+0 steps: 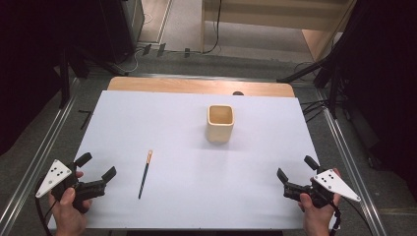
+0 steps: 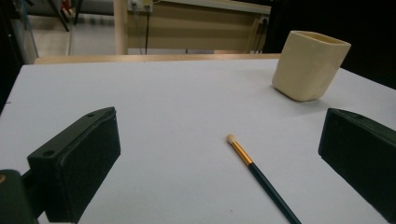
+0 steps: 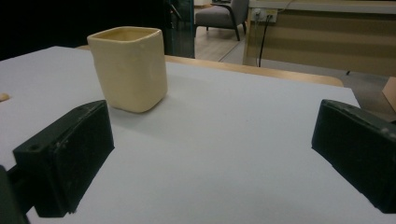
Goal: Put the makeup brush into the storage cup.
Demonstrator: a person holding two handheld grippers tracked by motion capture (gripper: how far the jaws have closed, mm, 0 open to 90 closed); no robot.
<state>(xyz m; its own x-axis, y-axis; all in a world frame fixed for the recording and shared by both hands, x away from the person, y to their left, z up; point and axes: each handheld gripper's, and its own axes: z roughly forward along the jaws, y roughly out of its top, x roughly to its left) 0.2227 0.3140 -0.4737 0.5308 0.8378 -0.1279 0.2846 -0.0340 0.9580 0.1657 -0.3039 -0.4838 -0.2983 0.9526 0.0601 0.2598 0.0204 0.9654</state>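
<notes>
Landmark: the cream cup (image 1: 220, 123) stands upright and open-mouthed on the white table cover (image 1: 196, 196), past the middle of it.
Brush: a thin paintbrush (image 1: 144, 174) lies flat on the cover, nearer the person than the cup and well to its left; its pale tip and gold ferrule point roughly toward the cup's side of the table, the dark handle toward the person.
Left gripper: the left gripper (image 1: 96, 166) hovers near the front edge, left of the brush and far from the cup; its jaws stand wide apart with nothing between them.
Right gripper: the right gripper (image 1: 296, 172) hovers at the front right, well clear of the cup; its jaws are likewise spread and empty.
Step in hand: judged from the layout, picking up the brush, probably to stand it in the cup.
Best hand: the left gripper, since the brush lies just beside it, seen between its jaws in the left gripper view (image 2: 261, 179).
How to grip: the gripper should come down over the dark handle with the jaws across it, not along it, and close near the middle so the brush stays balanced.
Care: the brush is thin and flat on the cover, so the jaw tips must reach the surface or they will close above it.
Right gripper's part: it could steady the cup if the brush is dropped in.
</notes>
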